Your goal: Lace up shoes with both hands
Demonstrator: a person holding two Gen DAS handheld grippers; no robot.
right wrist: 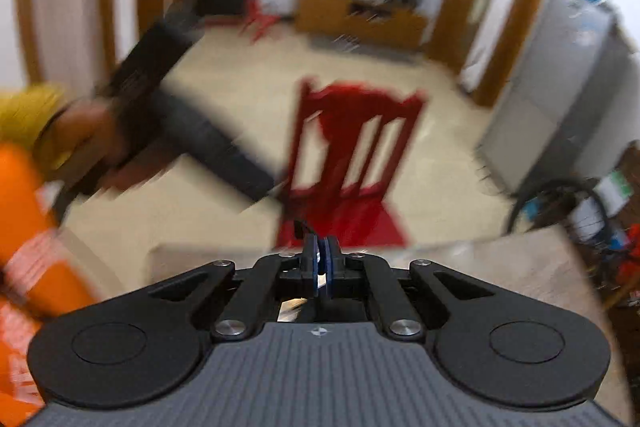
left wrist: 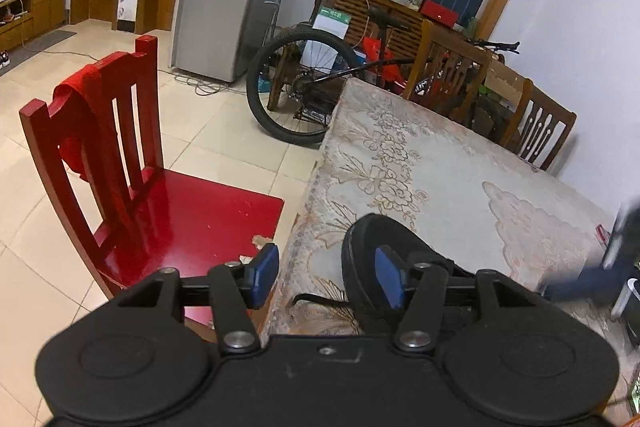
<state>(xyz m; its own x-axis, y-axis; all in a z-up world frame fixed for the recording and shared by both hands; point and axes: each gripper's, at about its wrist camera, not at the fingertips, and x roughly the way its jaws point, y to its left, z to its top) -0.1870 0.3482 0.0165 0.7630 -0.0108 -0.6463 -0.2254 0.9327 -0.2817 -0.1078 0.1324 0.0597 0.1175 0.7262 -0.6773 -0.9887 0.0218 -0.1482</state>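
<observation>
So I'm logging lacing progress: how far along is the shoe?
Nothing looks laced yet. The black shoe sits on the table, a loose lace trailing beside it. The left gripper is open over the shoe; the right gripper is shut, apparently empty. All threading remains.

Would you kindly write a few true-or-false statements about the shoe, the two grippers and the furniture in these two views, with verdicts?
1. The black shoe sits on the patterned tablecloth. True.
2. The left gripper has its jaws clamped on the shoe. False: the jaws stand apart and press on nothing; one pad is over the shoe, the other past the table edge.
3. The right gripper has its jaws together. True.
4. The chair beside the table is blue. False: it is red.
5. A black lace trails from the shoe onto the cloth. True.
6. The bicycle lies on the table. False: it stands on the floor beyond it.
</observation>
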